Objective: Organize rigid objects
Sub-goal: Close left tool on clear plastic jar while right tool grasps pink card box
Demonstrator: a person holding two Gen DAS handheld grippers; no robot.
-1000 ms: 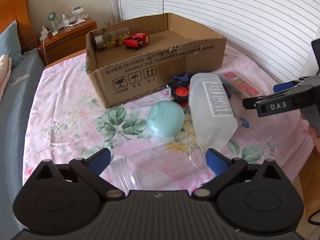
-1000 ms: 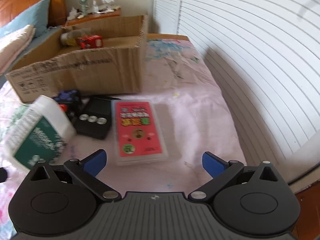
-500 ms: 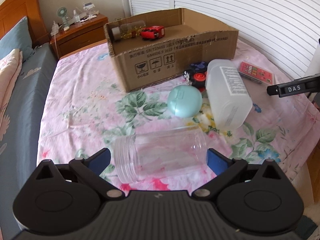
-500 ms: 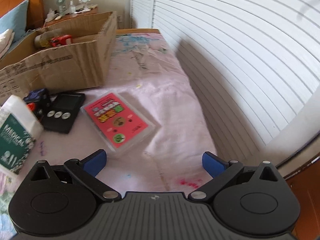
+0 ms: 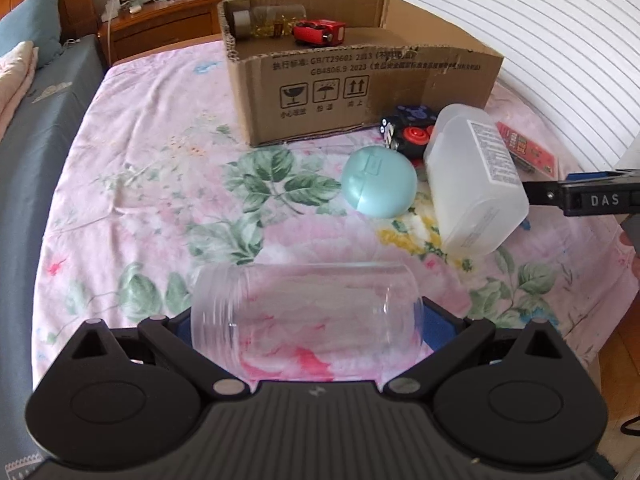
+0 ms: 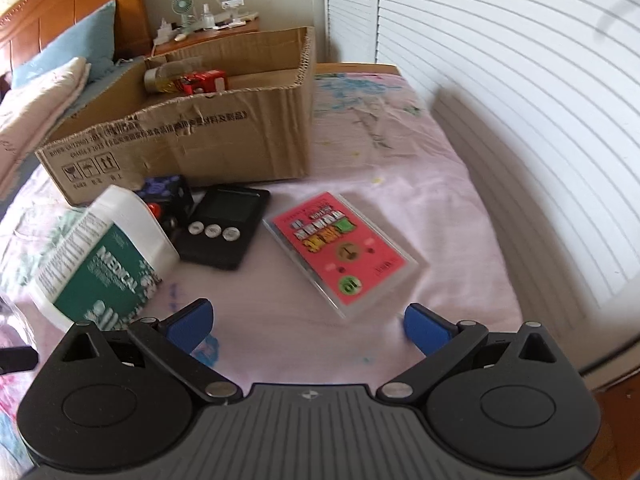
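Clear plastic jar (image 5: 306,314) on its side on the flowered bedspread (image 5: 160,184), lidless mouth toward the left, lying crosswise between the blue pads of the left tool (image 5: 306,322). Pads spread to either end of the jar, seemingly at or just beside its mouth and base; true contact impossible to confirm, so no firm clamp judged yet. Probably light, stiff and thin-walled, smooth enough to slip and free to roll on the soft cover; a hold end to end looks long and insecure, so better taken across the round body near the middle, with gentle pressure to avoid denting.

Right tool (image 6: 306,326) spread wide and empty, low over bare sheet, near a red card case (image 6: 344,256) and a black timer (image 6: 222,226).

Cardboard box (image 5: 360,76) well beyond the jar, already holding a small bottle (image 5: 272,20) and a red toy car (image 5: 320,32). Between jar and box: a round mint case (image 5: 378,182), a white medical bottle (image 5: 476,184) on its side, and a dark toy (image 5: 410,130) tucked against the box wall. Path over the left part of the front wall looks free of all that.
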